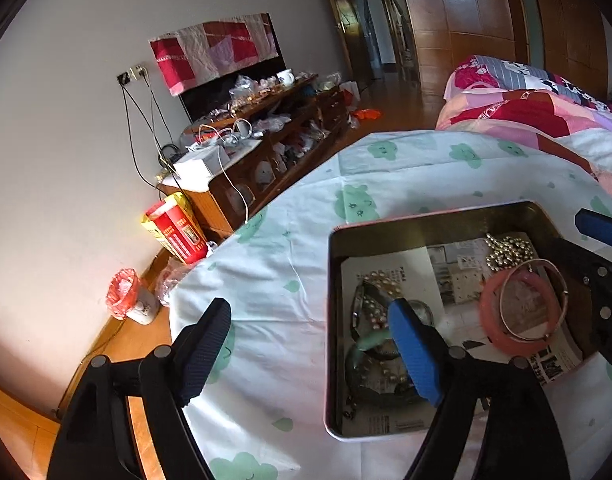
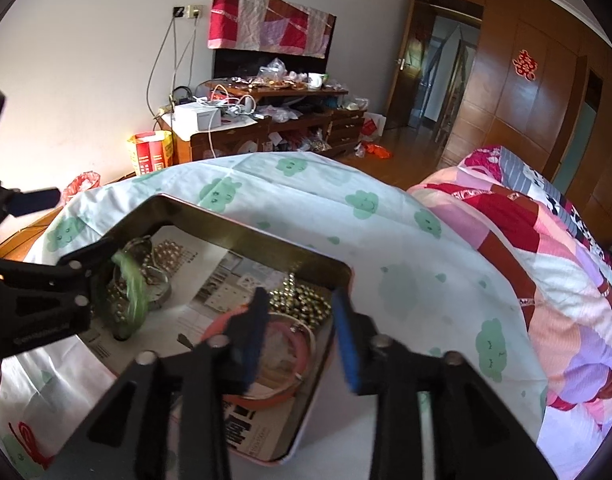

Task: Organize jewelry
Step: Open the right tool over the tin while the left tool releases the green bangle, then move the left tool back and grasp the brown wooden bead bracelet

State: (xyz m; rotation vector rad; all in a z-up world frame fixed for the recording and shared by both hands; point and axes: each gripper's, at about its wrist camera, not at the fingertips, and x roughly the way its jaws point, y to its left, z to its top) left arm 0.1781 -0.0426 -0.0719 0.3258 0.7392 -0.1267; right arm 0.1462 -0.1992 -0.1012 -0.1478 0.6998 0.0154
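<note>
Left wrist view: left gripper and right gripper both hang spread apart, empty, over the tin; next likely calls for pinching the pink bangle

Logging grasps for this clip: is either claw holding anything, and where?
Nothing held. Left claw and right claw are open, each straddling a wall of the tin.

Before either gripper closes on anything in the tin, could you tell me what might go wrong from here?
1. The right gripper is open astride the tin's right wall; closing may pinch or tip the tin rather than take the pink bangle.
2. The silver bangle lies on the pink one, so both may lift together.
3. The left gripper straddles the tin's left wall, above tangled beads and a green bangle; strands could snag.
</note>
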